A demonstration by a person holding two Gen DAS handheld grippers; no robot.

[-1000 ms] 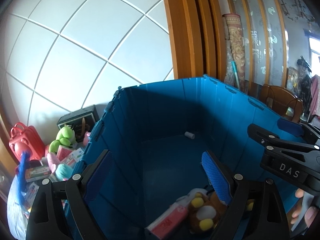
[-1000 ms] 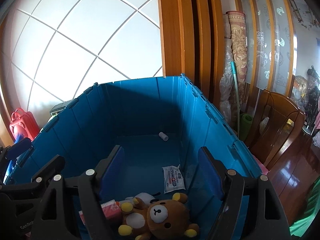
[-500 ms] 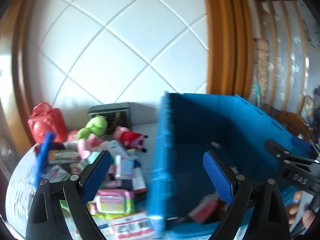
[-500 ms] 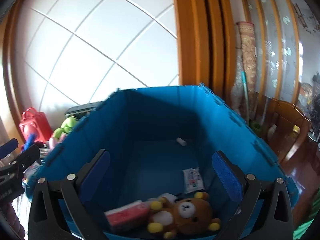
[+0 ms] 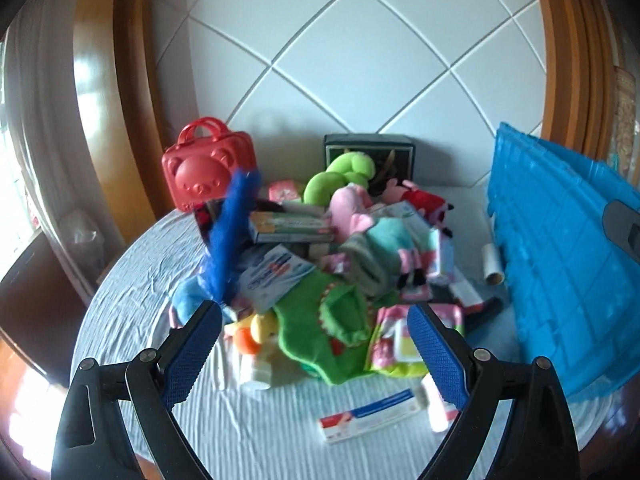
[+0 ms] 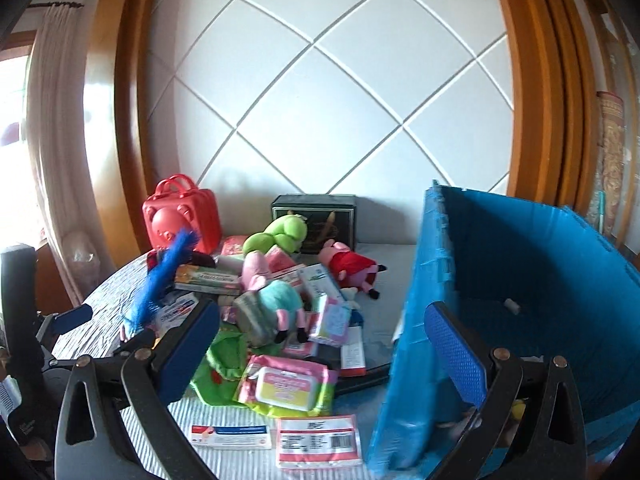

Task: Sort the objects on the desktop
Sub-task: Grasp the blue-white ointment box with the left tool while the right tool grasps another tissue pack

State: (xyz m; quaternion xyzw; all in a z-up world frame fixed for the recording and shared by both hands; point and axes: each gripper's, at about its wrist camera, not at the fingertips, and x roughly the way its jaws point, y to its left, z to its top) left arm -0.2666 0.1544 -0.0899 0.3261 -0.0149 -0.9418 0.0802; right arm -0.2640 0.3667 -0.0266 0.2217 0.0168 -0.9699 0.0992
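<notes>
A heap of toys and packets [image 5: 320,264] lies on a round table with a pale striped cloth [image 5: 132,280]; it also shows in the right wrist view [image 6: 280,304]. A blue crate [image 5: 560,264] stands at the right [image 6: 500,280]. My left gripper [image 5: 316,344] is open and empty, above the near side of the heap over a green plush [image 5: 324,328]. My right gripper [image 6: 320,344] is open and empty, straddling the crate's left wall above a pink wipes pack [image 6: 286,386]. The left gripper also shows at the left edge of the right wrist view [image 6: 60,320].
A red bear case [image 5: 208,168] and a dark box [image 5: 368,152] stand at the back by the white tiled wall. A flat boxed tube [image 5: 372,416] and a pink label packet [image 6: 318,442] lie near the front edge. A white roll [image 5: 492,264] lies beside the crate.
Both grippers have swung left from over the crate's inside to face the heap on the table. The crate now sits at the right of both views. Both stay open and empty.
</notes>
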